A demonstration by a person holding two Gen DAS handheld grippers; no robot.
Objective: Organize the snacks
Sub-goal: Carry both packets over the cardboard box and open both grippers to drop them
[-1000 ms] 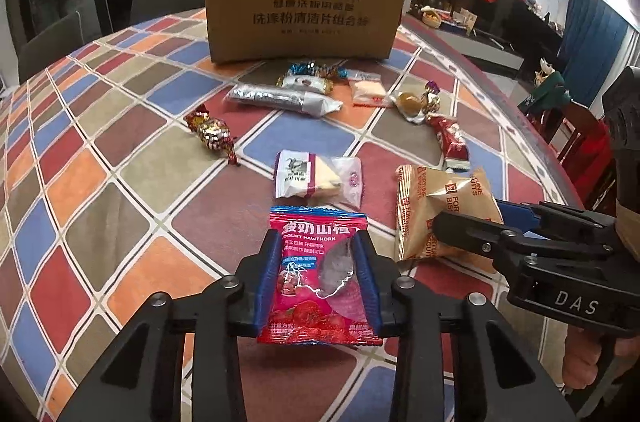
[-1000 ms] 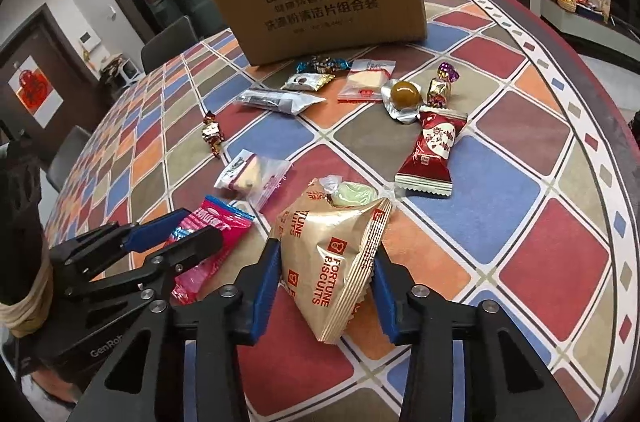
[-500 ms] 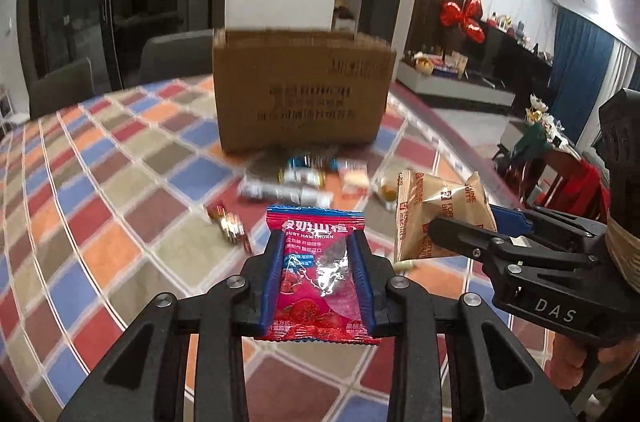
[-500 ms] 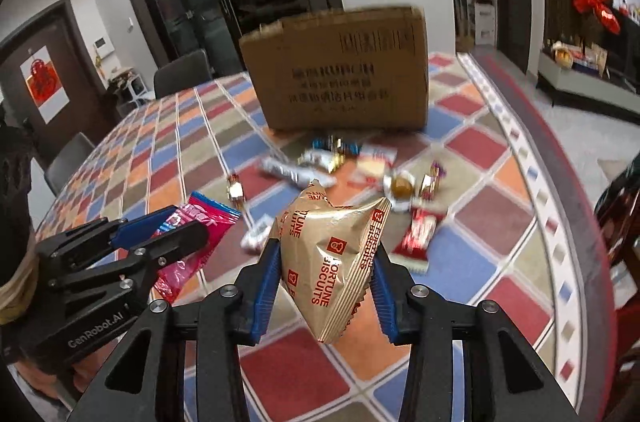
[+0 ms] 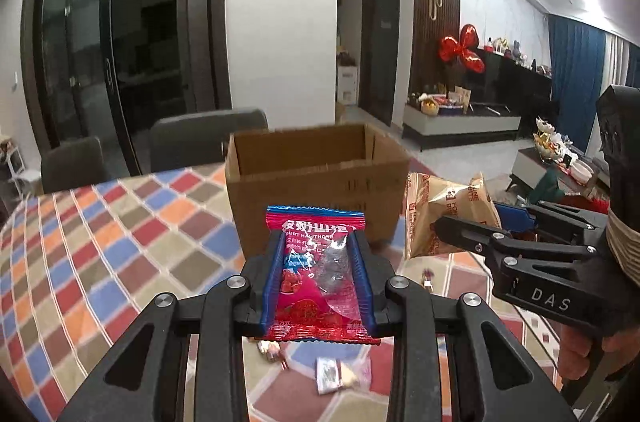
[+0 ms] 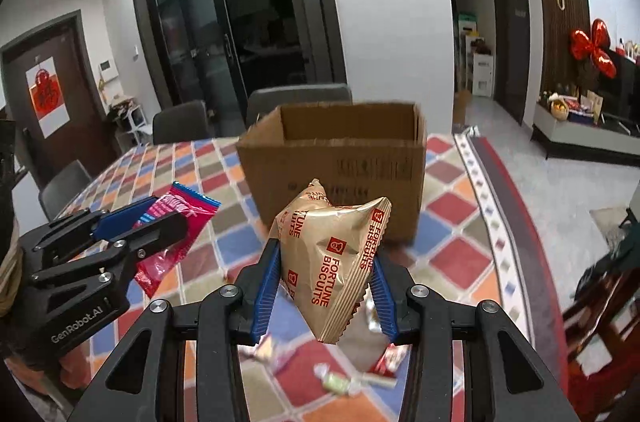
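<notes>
Your left tool [image 5: 320, 276] pinches a red yogurt hawthorn packet [image 5: 318, 286], held in the air above the checkered counter [image 5: 100, 242]. Your right tool [image 6: 326, 286] pinches a gold Fortune Biscuits bag [image 6: 336, 258] beside it. Both face the open cardboard box [image 6: 336, 158] ahead. Loose sweets [image 5: 340, 376] lie on the counter below.

Your open box [image 5: 316, 182] is sitting mid-frame on the table [image 5: 100, 242]; the hawthorn packet [image 5: 320, 278] is hanging before it, the biscuit bag [image 5: 444, 214] at its right.
</notes>
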